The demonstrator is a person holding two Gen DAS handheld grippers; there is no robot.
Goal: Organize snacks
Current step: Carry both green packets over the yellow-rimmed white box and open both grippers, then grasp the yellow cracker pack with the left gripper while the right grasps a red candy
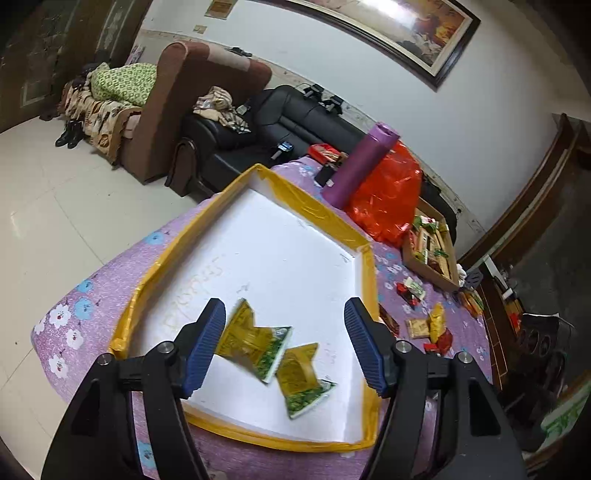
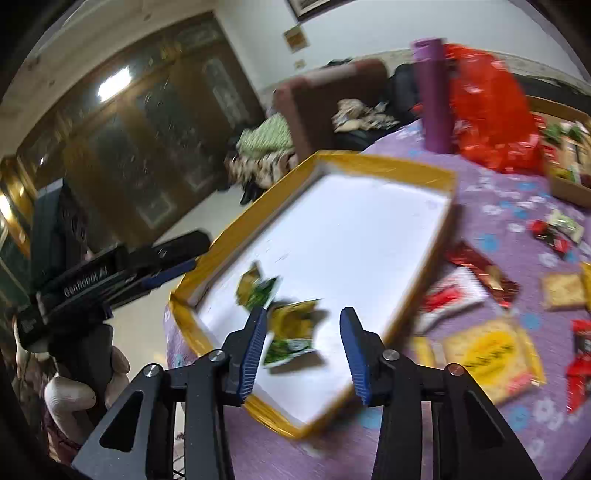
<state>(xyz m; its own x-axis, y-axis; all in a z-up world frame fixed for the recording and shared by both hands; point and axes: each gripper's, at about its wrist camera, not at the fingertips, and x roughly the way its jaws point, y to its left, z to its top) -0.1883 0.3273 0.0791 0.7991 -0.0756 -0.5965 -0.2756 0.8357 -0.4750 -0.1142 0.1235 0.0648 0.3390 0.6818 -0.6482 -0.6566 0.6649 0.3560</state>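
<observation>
Lying in the white tray [image 1: 280,258] with the yellow taped rim are two yellow-and-green snack packets [image 1: 255,339], side by side and touching at a corner. The left gripper [image 1: 286,345] is held above them with its blue fingers [image 1: 207,343] spread wide, and nothing is gripped. The right gripper [image 2: 303,350] is also held wide open over the near packet [image 2: 295,332], and nothing is gripped by it either.

Only in the right wrist view can the left gripper be seen from the side, with a gloved hand [image 2: 74,395] wrapped around its handle; this view is blurred. More loose snacks are seen there too: a big yellow cracker pack [image 2: 491,354], a small cracker pack [image 2: 563,291] and red packets [image 2: 480,273].

Only in the left wrist view can a brown box of snacks [image 1: 430,247] be seen clearly at the far side.

The tray is set on a table covered by a purple flowered cloth [image 1: 92,295]. A purple bottle [image 1: 362,166] is stood upright beside a red plastic bag [image 1: 388,199]. Behind the table, a black sofa [image 1: 258,125], a brown armchair [image 1: 184,92] and a framed picture [image 1: 388,22] on the wall are seen.
</observation>
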